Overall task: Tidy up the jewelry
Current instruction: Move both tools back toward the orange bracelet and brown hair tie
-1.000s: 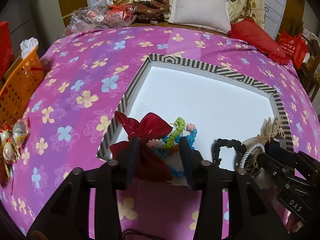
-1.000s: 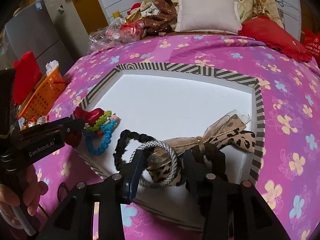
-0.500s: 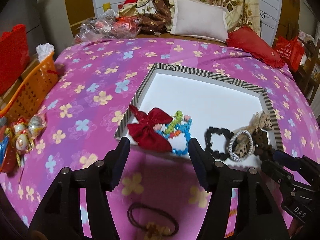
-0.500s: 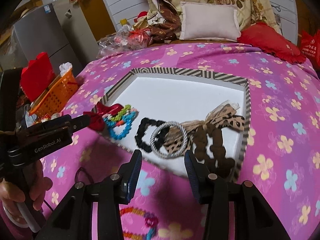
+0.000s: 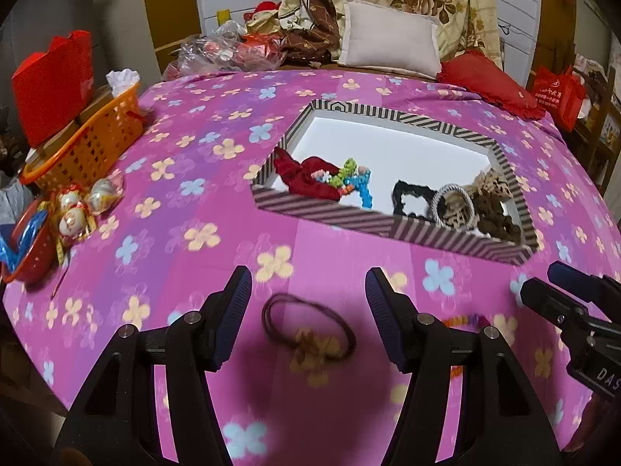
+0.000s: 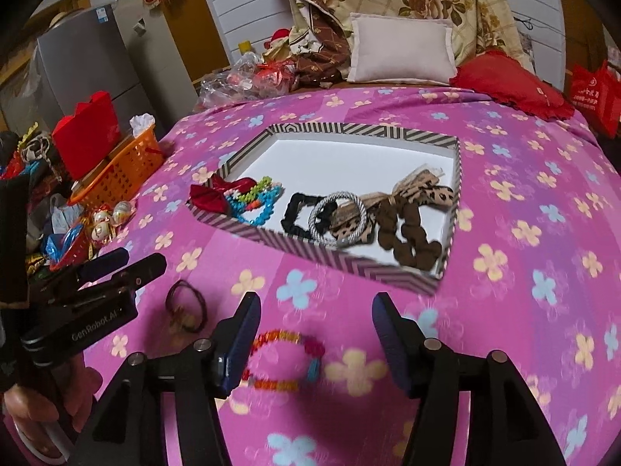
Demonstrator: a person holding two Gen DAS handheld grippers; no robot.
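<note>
A striped tray (image 5: 388,229) (image 6: 349,264) on the pink bedspread holds a red bow (image 5: 306,178), a bead bracelet (image 5: 357,182), a black scrunchie (image 5: 411,198), a silver ring tie (image 6: 337,217), a leopard bow (image 6: 423,194) and a brown scrunchie (image 6: 407,237). A brown hair tie with a charm (image 5: 310,334) (image 6: 186,306) lies on the cloth between my left gripper's (image 5: 308,310) open fingers. A multicoloured bead bracelet (image 6: 283,361) lies just below my open right gripper (image 6: 314,334). Both grippers are empty.
An orange basket (image 5: 89,143) and a red bowl with wrapped ornaments (image 5: 73,217) sit at the bed's left edge. Pillows (image 5: 388,42) and bags lie at the far end. The right gripper shows in the left wrist view (image 5: 574,310).
Both grippers have pulled back from the tray toward the near edge and opened wider. The brown hair tie and the coloured bracelet have come into view below them.
</note>
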